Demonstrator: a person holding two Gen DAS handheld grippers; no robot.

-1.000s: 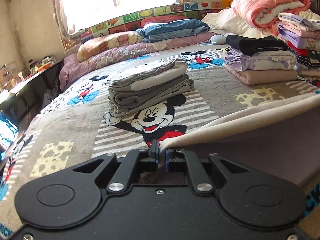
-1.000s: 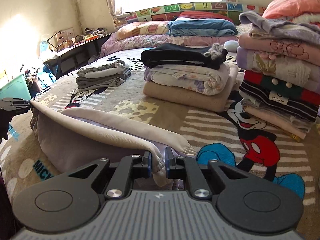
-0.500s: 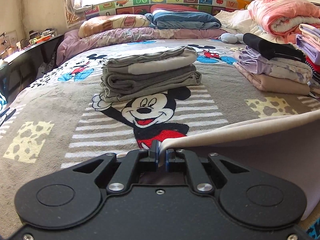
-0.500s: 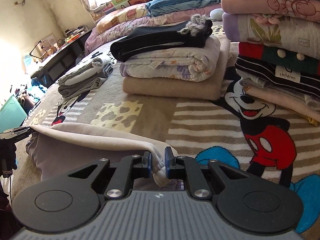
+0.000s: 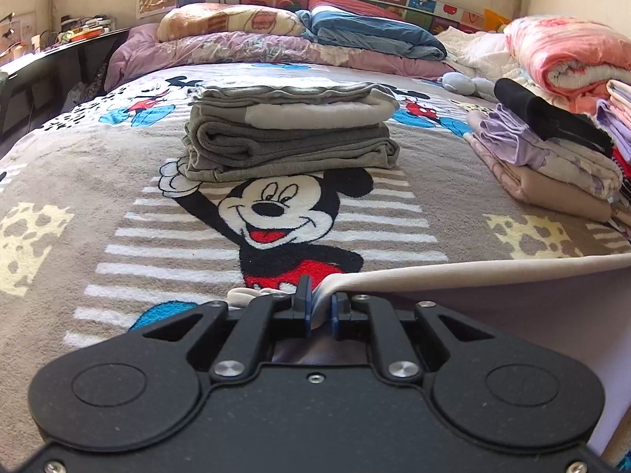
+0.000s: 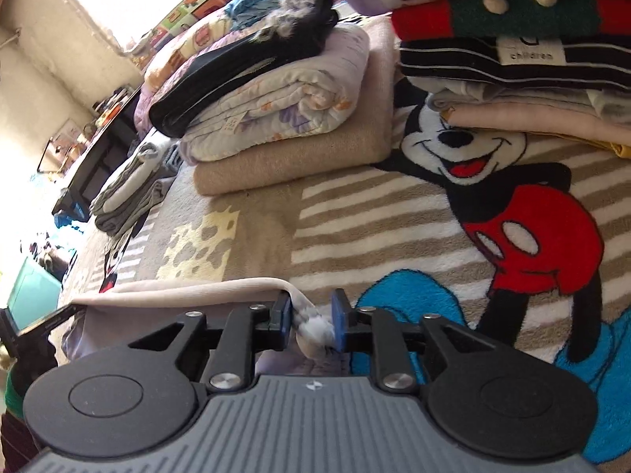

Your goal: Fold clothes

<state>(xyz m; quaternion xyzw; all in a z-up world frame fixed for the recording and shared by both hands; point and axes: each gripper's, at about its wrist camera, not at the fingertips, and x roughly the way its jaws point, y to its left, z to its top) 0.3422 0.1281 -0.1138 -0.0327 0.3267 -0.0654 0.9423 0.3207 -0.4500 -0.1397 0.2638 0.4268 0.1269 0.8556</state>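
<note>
At 6 o'clock on the cartoon-mouse bed blanket (image 5: 118, 181), left tongs (image 5: 318, 307) are clenching the beige knit garment's hem (image 5: 493, 270); right tongs (image 6: 311, 317) are parting, cloth slack between. Keep the edge taut while laying it flat.

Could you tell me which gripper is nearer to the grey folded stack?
Left. The grey stack lies straight ahead of the left gripper, past the printed mouse. From the right gripper it sits far off to the left, by the bed's edge.
</note>
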